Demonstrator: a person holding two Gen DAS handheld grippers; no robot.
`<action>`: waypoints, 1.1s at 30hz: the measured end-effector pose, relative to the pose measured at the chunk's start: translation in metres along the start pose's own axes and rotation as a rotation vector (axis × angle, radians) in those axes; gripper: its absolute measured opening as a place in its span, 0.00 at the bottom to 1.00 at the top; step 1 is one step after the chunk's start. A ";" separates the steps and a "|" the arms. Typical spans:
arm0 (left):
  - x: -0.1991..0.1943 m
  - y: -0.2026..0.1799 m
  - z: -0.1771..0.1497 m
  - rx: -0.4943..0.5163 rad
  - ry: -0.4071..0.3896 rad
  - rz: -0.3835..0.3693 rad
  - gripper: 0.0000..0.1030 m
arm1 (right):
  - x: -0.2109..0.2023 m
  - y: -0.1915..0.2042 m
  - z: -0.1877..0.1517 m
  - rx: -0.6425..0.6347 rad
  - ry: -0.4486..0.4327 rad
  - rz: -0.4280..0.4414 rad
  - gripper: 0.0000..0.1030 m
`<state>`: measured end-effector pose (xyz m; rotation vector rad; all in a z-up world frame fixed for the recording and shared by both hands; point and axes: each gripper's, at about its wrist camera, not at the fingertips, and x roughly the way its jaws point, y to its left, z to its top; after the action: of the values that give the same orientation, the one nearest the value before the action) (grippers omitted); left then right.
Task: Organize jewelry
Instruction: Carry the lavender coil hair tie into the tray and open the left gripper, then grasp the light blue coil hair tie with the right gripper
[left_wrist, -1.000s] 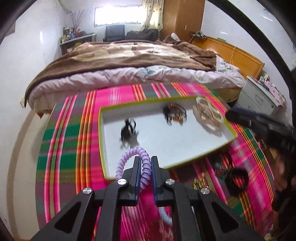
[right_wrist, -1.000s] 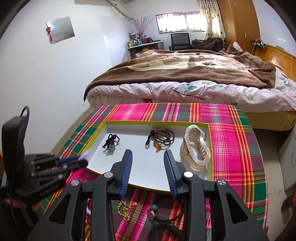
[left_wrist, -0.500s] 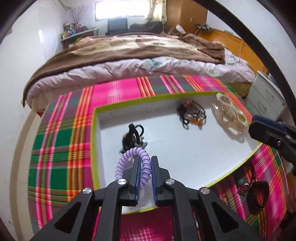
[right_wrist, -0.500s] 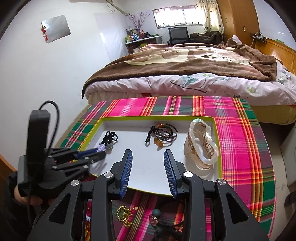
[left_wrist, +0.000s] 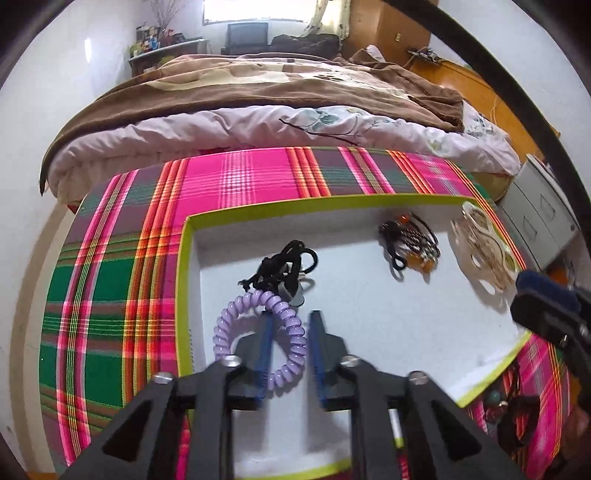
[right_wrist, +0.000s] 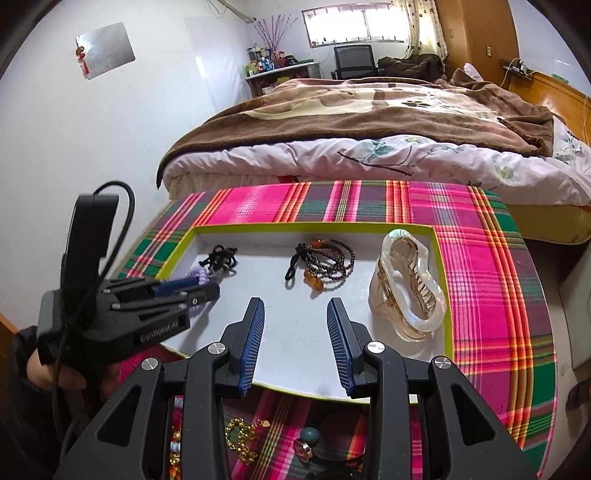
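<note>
Lilac coil hair tie (left_wrist: 260, 338) loops one finger of the parted left claw (left_wrist: 291, 352), released into the tray (left_wrist: 184, 295); right claw (right_wrist: 295, 343) gapes empty

Both black, silver-screwed grippers, left gripper (left_wrist: 290, 332) and right gripper (right_wrist: 295, 321), carry ribbed blue pads.

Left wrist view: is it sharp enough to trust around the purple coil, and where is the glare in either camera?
Left wrist view: the purple spiral hair tie and left hand-held gripper look slightly motion-smeared, the window is blown out, and fisheye bends the tray rim. Right wrist view: sharp, the shell hair claw is crisp, with glare only at the window.
</note>
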<state>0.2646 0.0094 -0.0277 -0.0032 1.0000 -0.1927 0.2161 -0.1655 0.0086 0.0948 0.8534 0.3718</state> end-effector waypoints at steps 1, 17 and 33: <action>0.000 0.002 0.000 -0.004 0.002 -0.003 0.37 | 0.000 0.000 -0.001 0.000 0.002 -0.002 0.35; -0.081 0.015 -0.045 -0.051 -0.093 -0.061 0.68 | -0.050 0.009 -0.039 -0.037 -0.033 -0.007 0.35; -0.152 0.047 -0.150 -0.160 -0.130 -0.040 0.69 | -0.037 0.088 -0.093 -0.289 0.038 0.110 0.38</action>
<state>0.0674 0.0933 0.0138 -0.1800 0.8835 -0.1466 0.0996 -0.1027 -0.0054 -0.1344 0.8255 0.5979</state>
